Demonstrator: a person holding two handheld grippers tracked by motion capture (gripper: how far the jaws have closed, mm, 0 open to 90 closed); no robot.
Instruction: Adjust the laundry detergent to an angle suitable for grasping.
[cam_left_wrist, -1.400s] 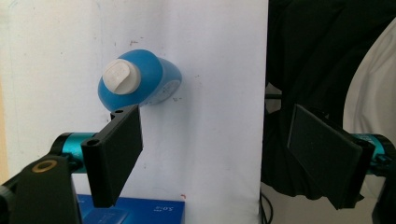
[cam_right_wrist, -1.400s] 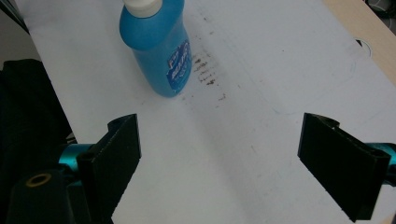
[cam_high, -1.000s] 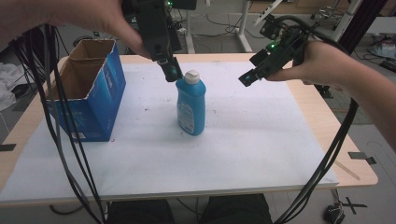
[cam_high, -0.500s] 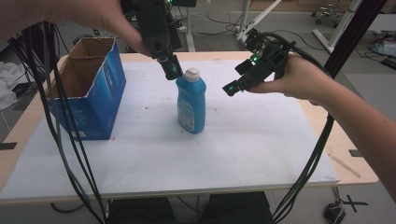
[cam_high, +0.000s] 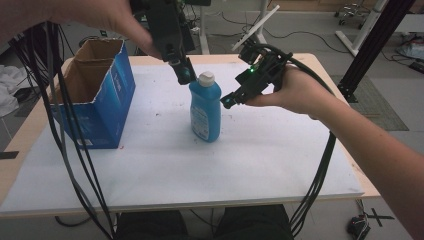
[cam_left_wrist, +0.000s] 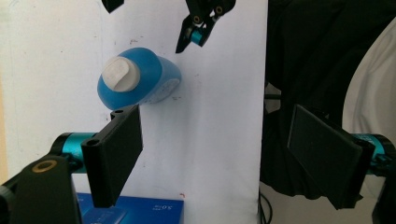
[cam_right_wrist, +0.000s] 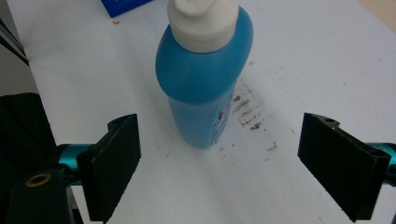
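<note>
Your bottle (cam_high: 205, 107) stands mid-desk (cam_high: 260, 170), the open box (cam_high: 95, 95) well to its left. Your left claw (cam_high: 182, 71) hangs behind-left of its cap, right claw (cam_high: 229, 101) just right.

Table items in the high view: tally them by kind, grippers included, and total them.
Blue bottle with white cap: 1
Blue cardboard box, open top: 1
Hand-held grippers: 2, left gripper and right gripper, both open
Total: 4

No print on the bottle (cam_high: 205, 111) or box (cam_high: 111, 102) is legible.
</note>
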